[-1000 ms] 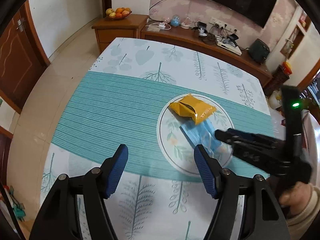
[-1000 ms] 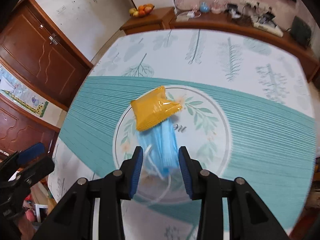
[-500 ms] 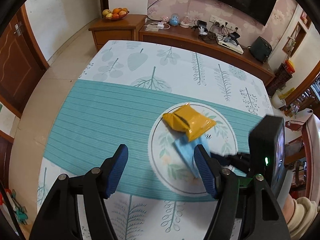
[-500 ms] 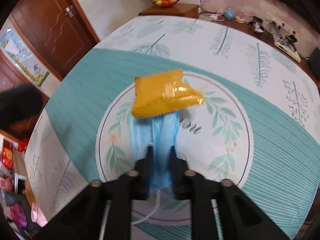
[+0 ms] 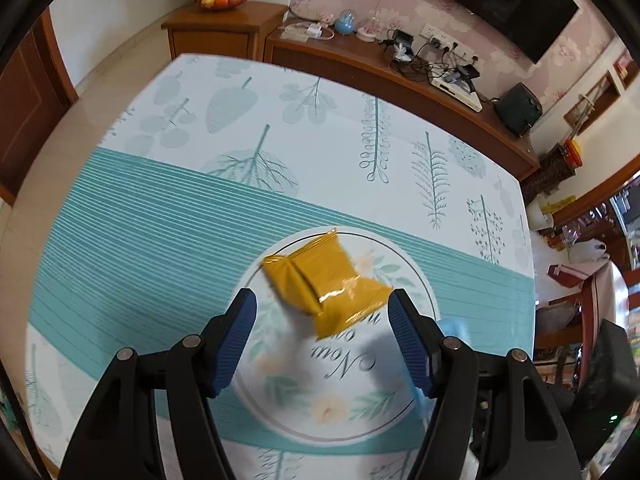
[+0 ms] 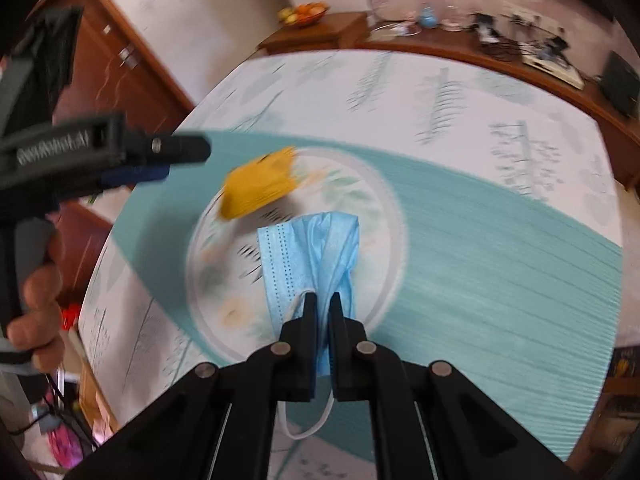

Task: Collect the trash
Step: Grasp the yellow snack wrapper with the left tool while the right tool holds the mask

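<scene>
A table under a leaf-print cloth with a teal striped band carries a yellow packet.

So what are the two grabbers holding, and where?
The right gripper pinches the crumpled blue paper face mask at its near edge, by an ear loop. The left gripper holds nothing; the yellow plastic snack packet lies loose.

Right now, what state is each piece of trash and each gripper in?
Crumpled blue paper face mask: pinched, hanging from the right gripper.
Yellow foil snack packet: loose on the tablecloth, ungripped.
Left gripper: jaws open, straddling the packet.
Right gripper: jaws shut on the mask.
</scene>
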Tool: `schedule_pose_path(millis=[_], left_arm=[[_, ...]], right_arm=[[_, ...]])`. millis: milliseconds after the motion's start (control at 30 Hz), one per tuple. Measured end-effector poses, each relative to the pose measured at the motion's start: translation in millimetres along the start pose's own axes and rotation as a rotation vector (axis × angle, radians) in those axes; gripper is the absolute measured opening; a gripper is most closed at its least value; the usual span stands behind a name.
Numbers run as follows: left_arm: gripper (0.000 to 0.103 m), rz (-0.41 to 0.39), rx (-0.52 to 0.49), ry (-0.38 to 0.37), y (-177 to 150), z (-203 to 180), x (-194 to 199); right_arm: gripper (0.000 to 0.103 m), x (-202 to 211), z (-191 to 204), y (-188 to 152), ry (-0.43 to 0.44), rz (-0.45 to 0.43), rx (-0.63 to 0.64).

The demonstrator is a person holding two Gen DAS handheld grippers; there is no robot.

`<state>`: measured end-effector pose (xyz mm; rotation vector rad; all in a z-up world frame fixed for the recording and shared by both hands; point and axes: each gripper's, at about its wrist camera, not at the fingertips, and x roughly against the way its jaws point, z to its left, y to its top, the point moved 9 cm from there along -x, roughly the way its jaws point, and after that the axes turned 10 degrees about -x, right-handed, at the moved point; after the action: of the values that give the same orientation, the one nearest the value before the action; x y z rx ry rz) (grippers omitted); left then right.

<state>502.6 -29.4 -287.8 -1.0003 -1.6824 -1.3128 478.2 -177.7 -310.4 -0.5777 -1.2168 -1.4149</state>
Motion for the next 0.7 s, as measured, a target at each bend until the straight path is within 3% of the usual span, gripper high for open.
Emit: schedule_pose_path(millis=[200, 400, 467, 500, 600, 700], left_arm=[[0.067, 0.072, 0.064, 0.029, 4, -1, -40], [0.066, 0.159, 0.115, 0.07, -7, 2, -78], [0.058, 0.15, 0.112, 0.093, -11, 4, -80], [0.047, 0.151, 0.101, 0.094, -12, 1, -80], [0.029, 0.144, 0.084, 0.092, -16, -1, -78], [0.022, 0.129, 0.057, 0.106, -20, -2, -70]], right_arm=[[0.004, -2, -18, 23, -0.008, -0.045, -0.046], [0.004, -14, -17, 26, -0.01, -0.02, -0.031], [0.004, -17, -16, 23, -0.005, -0.009, -0.032], [0.004, -18, -15, 22, -0.003, -0.005, -0.033], [0.004, -18, -9, 17, 0.001, 0.002, -0.031], [0.004, -16, -5, 11, 0.003, 0.003, -0.032]])
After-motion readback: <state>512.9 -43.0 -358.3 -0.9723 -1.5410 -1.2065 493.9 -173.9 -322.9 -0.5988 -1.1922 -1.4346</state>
